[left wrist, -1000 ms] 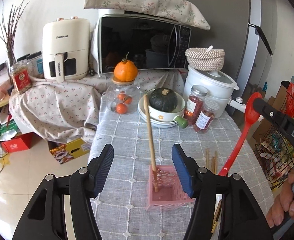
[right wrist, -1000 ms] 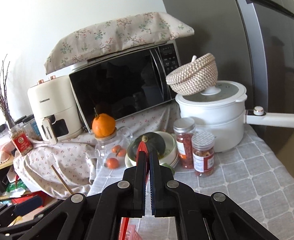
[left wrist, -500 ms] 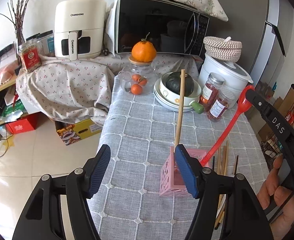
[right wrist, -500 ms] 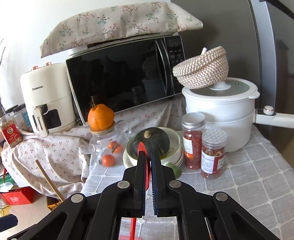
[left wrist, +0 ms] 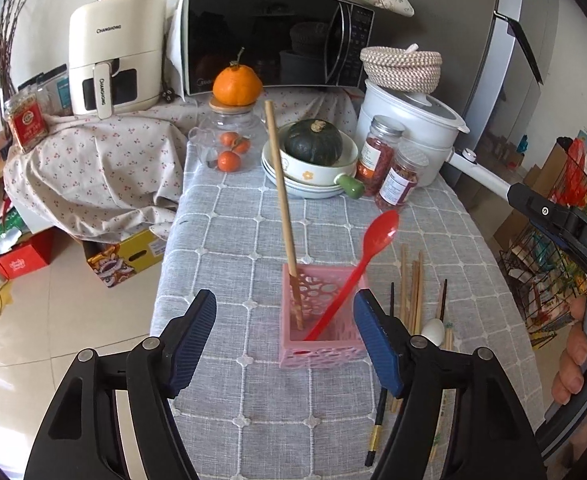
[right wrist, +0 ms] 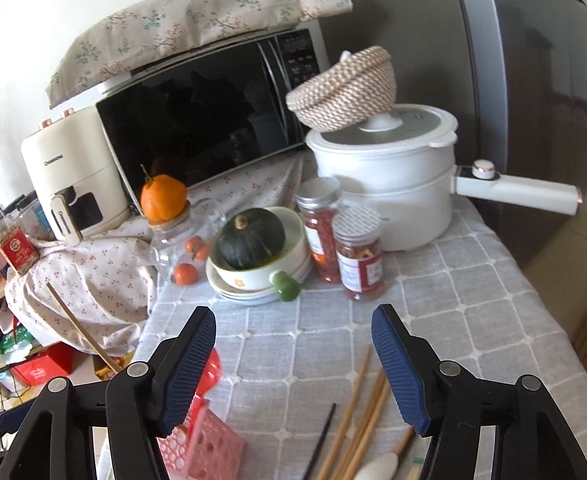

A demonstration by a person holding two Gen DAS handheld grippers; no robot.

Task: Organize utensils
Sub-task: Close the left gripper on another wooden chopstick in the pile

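A pink perforated basket point(left wrist: 321, 316) stands on the grey checked tablecloth point(left wrist: 253, 232). In it lean a long wooden utensil point(left wrist: 281, 196) and a red spoon point(left wrist: 357, 264). My left gripper point(left wrist: 285, 336) hovers just in front of the basket, its jaws opening with nothing between them. Loose wooden chopsticks point(left wrist: 411, 284), dark chopsticks and a white spoon point(left wrist: 433, 330) lie right of the basket. My right gripper point(right wrist: 293, 364) is opening above the chopsticks point(right wrist: 357, 412). It holds nothing, and the red spoon point(right wrist: 209, 368) shows behind its left finger, with the basket point(right wrist: 209, 452) below.
At the back stand stacked bowls with a dark squash point(left wrist: 313, 142), two red-filled jars point(left wrist: 389, 168), a glass jar of oranges point(left wrist: 231, 136), a white pot point(left wrist: 409, 120), a microwave point(left wrist: 273, 36) and an air fryer point(left wrist: 113, 52). The table's left edge drops to the floor. A hand point(left wrist: 581, 364) holds the right gripper's handle.
My right gripper opened and let go of the red spoon, which now leans in the pink basket. That gripper drew back and tilted down. The left view shifted slightly.
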